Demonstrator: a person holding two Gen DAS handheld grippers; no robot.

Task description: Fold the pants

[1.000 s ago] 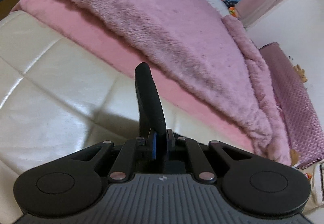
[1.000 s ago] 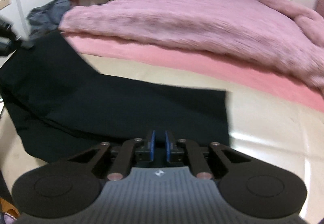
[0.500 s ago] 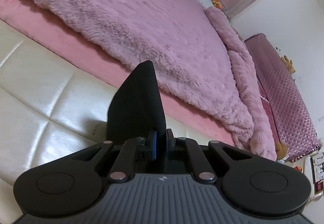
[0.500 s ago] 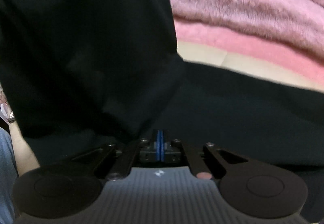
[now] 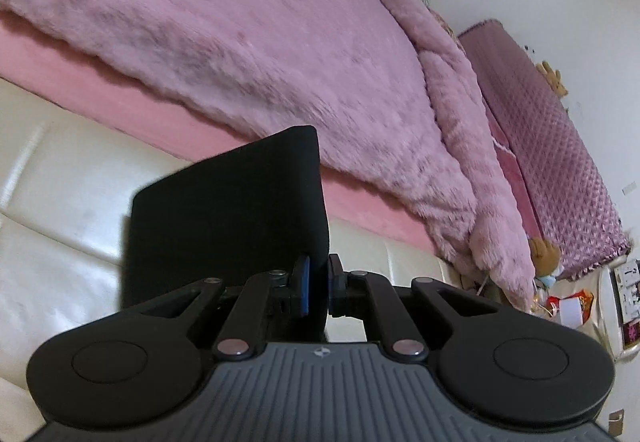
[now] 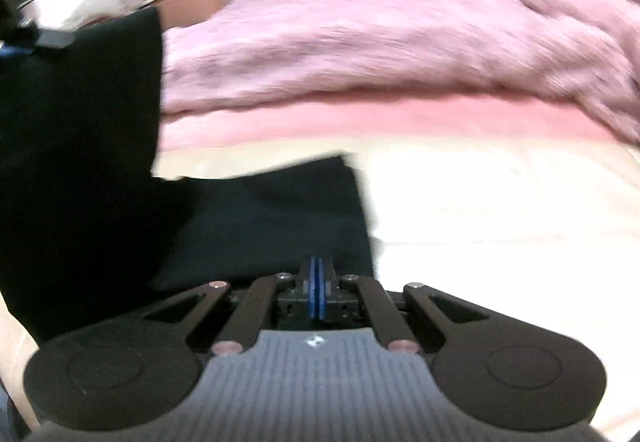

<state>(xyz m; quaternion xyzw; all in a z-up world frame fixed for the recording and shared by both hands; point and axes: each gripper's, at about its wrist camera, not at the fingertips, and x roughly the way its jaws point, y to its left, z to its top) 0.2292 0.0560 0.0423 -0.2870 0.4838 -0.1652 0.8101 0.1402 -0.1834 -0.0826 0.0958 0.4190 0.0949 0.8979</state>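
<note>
The left gripper [image 5: 318,284] has its jaws clamped on a raised flap of the black pants [image 6: 256,226]. The right gripper [image 6: 316,292] has its blue pads pressed fully together at the pants' near edge; a hold on fabric cannot be confirmed. The pants lie on the cream bed surface [image 6: 500,210], below the pink blanket [image 5: 240,22].

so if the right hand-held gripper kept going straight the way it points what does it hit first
Probably the black pants lying just ahead of the right hand-held gripper, spread on the cream surface. The pink blanket lies further on. The blur makes depth uncertain.
</note>
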